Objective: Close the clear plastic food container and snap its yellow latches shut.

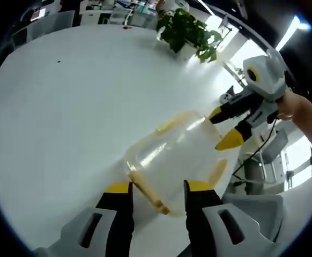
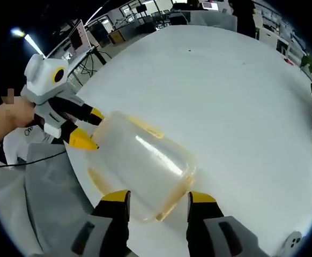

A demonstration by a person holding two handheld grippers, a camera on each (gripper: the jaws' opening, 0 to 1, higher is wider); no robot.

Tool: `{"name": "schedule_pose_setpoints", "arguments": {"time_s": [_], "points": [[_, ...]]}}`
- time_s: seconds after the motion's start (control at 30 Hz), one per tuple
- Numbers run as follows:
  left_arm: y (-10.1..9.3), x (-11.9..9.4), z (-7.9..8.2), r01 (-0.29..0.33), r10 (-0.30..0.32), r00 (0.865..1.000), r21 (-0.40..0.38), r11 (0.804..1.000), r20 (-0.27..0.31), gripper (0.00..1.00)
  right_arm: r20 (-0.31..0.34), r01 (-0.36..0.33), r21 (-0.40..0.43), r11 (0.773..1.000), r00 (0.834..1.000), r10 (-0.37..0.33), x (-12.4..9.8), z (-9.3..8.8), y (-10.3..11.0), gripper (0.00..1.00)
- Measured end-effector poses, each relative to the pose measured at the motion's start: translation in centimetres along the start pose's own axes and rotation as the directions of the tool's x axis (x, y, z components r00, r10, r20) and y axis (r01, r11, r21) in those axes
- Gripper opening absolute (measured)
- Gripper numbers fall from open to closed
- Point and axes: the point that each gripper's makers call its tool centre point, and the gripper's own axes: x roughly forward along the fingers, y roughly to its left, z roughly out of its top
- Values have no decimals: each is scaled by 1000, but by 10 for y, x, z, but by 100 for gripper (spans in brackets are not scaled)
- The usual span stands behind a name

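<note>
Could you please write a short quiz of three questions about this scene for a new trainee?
1. True or false: the clear container rests on a white table.
2. What colour are the latches on the container?
3. Where does the right gripper stand in the left gripper view? A) At the container's far end. B) Beside the potted plant. C) On a chair.

Key: 1 true. 2 yellow. 3 A; likewise the left gripper shows at the container's far end in the right gripper view.
</note>
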Motion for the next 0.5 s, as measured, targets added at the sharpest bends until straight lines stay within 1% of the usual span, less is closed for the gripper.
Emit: {"name": "schedule_pose_setpoints", "arguments": {"time_s": [0.03,0.1,0.2,0.3,0.5], "points": [[0,0,-1,2,-2,1000,3,1000,-3,36,-1,0,2,1000,1000,0,0,0,0,42],[-2,-2,-3,13,-12,1000,6,1000,-8,34,-3,-26,18,999,1000,26,0,-1,4,43],[-2,-4,-3,15,-15,1000,15,1000,-7,36,21,-25,16,1000,999,24,-4,5,6,45],[-4,-8,1,26,-27,1000,28,999,7,38,34,-17,12,1000,999,17,-8,11,6,45],[-7,-16,6,38,-40,999,47,998,28,40,55,-1,-6,1000,998,1,-15,19,3,42]]}}
